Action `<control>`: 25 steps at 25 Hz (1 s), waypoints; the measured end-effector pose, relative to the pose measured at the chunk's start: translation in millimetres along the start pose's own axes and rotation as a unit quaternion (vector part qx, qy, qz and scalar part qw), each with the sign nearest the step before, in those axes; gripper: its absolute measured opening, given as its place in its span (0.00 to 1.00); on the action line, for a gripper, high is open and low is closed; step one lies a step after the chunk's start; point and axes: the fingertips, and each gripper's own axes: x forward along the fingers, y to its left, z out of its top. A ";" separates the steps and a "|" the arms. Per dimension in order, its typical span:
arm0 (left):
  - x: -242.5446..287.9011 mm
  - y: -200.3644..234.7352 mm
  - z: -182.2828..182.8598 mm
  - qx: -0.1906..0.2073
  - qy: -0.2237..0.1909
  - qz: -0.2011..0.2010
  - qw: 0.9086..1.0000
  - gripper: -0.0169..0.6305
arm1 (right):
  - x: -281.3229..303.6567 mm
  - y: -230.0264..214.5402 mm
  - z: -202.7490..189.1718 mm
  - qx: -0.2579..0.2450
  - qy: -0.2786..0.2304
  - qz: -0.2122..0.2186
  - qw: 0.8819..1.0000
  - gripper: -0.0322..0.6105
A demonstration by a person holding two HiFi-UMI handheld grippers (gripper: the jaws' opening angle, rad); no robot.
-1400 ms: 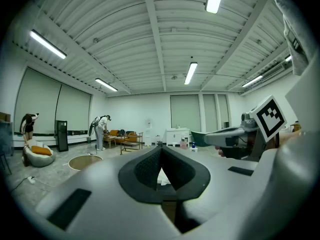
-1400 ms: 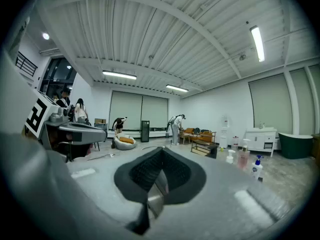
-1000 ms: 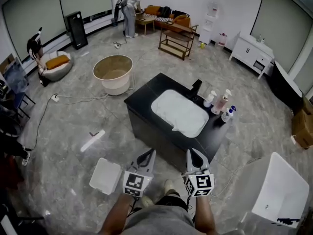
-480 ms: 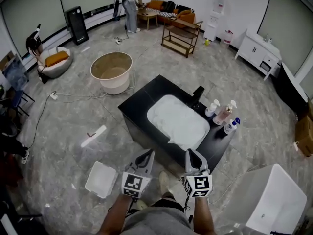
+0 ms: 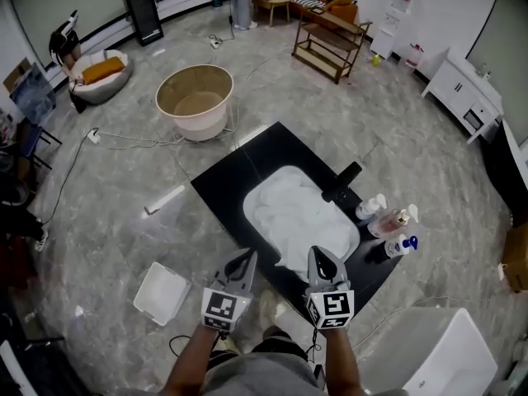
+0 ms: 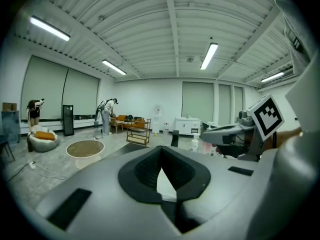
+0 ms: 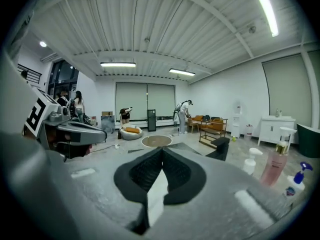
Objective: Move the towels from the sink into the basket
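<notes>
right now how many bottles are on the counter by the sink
3, in a row on the black counter beside the faucet: a white pump bottle nearest it, a pink bottle in the middle, a blue-capped spray bottle last. None looks hidden.

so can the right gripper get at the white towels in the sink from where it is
Probably yes: the right gripper hangs at the black counter's near edge, the white towels heaped just ahead, nothing between. Its jaws are shut and must open first.
</notes>
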 end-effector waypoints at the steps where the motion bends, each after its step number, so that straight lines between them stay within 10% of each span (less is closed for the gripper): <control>1: 10.8 3.8 -4.3 -0.003 0.004 0.003 1.000 0.04 | 12.1 -4.9 -5.3 -0.001 0.006 0.007 1.000 0.05; 20: 99.3 56.6 -98.7 -0.062 0.084 0.064 0.992 0.04 | 158.0 -29.5 -135.7 0.005 0.147 0.109 0.983 0.05; 22: 99.9 59.8 -102.9 -0.066 0.088 0.069 0.992 0.04 | 164.6 -27.4 -149.1 0.013 0.165 0.125 0.978 0.34; 25: 99.5 62.1 -107.7 -0.072 0.091 0.074 0.990 0.04 | 171.3 -27.6 -165.5 0.010 0.185 0.127 0.974 0.39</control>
